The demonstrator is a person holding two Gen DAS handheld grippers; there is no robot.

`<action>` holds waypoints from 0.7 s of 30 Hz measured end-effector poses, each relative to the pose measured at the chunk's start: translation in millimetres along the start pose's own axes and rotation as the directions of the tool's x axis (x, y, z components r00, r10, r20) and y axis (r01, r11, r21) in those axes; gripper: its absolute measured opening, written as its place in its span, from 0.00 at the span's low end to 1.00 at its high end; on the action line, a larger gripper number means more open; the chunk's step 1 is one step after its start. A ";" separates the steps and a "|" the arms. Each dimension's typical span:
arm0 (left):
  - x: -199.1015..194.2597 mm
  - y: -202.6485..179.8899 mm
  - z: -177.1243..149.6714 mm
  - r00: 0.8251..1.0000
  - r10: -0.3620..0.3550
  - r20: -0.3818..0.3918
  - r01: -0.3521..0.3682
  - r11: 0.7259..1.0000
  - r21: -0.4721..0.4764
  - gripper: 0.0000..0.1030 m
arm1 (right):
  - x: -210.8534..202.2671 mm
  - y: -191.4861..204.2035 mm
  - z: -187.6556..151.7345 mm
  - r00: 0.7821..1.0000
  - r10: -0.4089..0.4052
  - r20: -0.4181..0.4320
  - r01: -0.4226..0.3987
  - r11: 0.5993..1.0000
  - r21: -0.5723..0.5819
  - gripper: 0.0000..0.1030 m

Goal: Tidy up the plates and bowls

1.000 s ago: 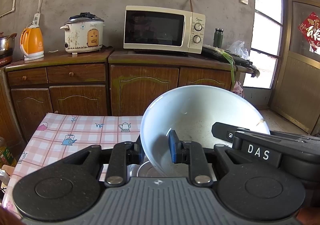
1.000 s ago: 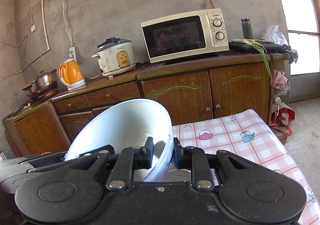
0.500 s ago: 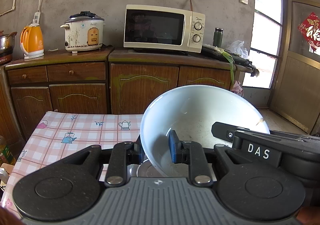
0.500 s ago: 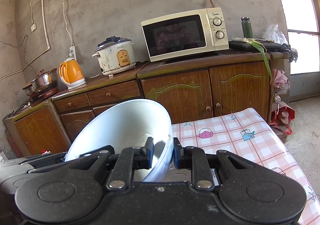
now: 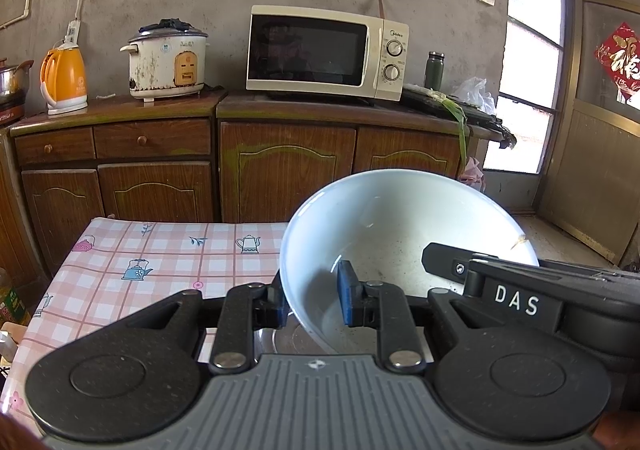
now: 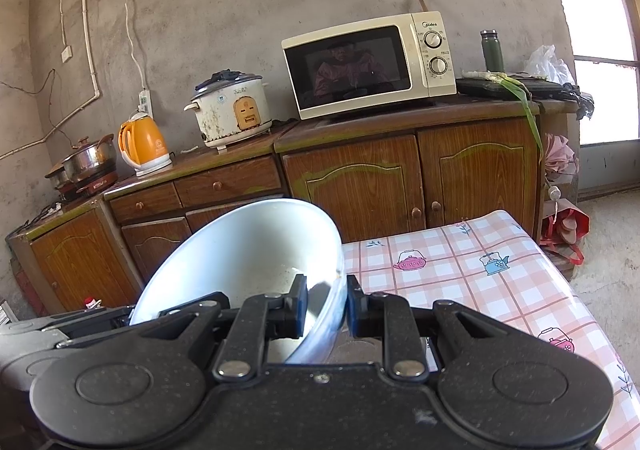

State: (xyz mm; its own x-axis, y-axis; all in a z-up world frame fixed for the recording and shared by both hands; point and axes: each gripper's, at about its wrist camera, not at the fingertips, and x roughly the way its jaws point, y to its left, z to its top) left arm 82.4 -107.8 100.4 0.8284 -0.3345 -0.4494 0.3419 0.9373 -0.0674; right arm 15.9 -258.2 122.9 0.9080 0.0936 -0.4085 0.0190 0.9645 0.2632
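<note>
A large white bowl (image 5: pixel 400 226) is held between both grippers, above the table. My left gripper (image 5: pixel 312 300) is shut on the bowl's left rim, one pad inside and one outside. My right gripper (image 6: pixel 326 308) is shut on the same bowl's (image 6: pixel 248 246) right rim. The right gripper's body also shows in the left wrist view (image 5: pixel 516 298), at the bowl's far side. Something shiny, perhaps metal dishes (image 5: pixel 288 340), lies just under the bowl, mostly hidden.
The table has a pink checked cloth with teapot prints (image 5: pixel 160 258), also in the right wrist view (image 6: pixel 480 270). Behind stand wooden cabinets (image 5: pixel 280 169) with a microwave (image 5: pixel 324 51), rice cooker (image 5: pixel 166 57) and orange kettle (image 5: pixel 64 79). A bottle (image 5: pixel 12 300) stands at the table's left.
Both grippers keep their hold on the bowl. The left wrist view has risen or tilted slightly, showing more tabletop; the right view is nearly unchanged.
</note>
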 end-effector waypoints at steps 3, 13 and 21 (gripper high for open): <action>0.2 0.3 -1.3 1.000 -0.002 -0.001 0.003 1.000 0.002 0.22 | -0.6 -0.2 -4.2 1.000 0.000 0.000 0.000 1.000 0.002 0.25; -1.2 -0.6 -6.2 1.000 -0.006 -0.005 0.006 1.000 0.002 0.22 | -0.4 -0.2 -3.8 1.000 0.000 -0.001 0.000 1.000 0.002 0.25; -1.9 -0.6 -10.2 1.000 -0.007 -0.007 0.007 1.000 0.006 0.22 | -1.9 0.6 -10.3 1.000 0.000 -0.002 0.000 1.000 0.004 0.25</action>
State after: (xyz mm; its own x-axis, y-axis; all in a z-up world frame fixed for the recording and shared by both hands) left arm 76.1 -106.7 92.1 0.8229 -0.3406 -0.4547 0.3505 0.9343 -0.0656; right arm 9.8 -255.2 114.9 0.9071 0.0945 -0.4101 0.0203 0.9635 0.2669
